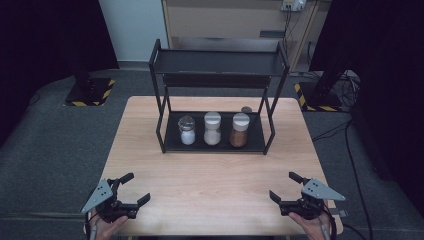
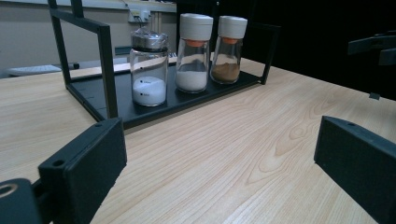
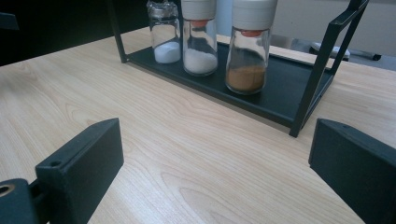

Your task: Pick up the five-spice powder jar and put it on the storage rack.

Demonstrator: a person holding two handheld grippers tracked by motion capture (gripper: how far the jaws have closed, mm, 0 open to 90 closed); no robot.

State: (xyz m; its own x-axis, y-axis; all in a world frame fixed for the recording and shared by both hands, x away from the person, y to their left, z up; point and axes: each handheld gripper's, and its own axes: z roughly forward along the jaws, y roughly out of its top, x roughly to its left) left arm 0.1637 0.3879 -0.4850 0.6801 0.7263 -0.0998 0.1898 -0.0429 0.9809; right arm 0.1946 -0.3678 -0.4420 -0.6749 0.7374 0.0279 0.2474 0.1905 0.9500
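A black two-tier metal rack (image 1: 265, 145) stands at the back middle of the wooden table (image 1: 210, 185). On its lower shelf stand three glass jars in a row: a metal-lidded jar of white powder (image 1: 187, 130) (image 2: 149, 70) (image 3: 164, 32), a white-capped jar of white grains (image 1: 212, 128) (image 2: 193, 53) (image 3: 200, 39), and a white-capped jar of brown spice (image 1: 239, 129) (image 2: 227, 49) (image 3: 249, 51). My left gripper (image 1: 136, 187) (image 2: 219, 163) is open near the front left corner. My right gripper (image 1: 282, 186) (image 3: 215, 163) is open near the front right corner. Both hold nothing.
A small round dark thing (image 1: 246, 109) lies on the table behind the rack. The rack's upper shelf (image 1: 220, 62) is bare. A wooden cabinet (image 1: 225, 20) and black stands with yellow-striped bases (image 1: 90, 92) are on the grey floor beyond.
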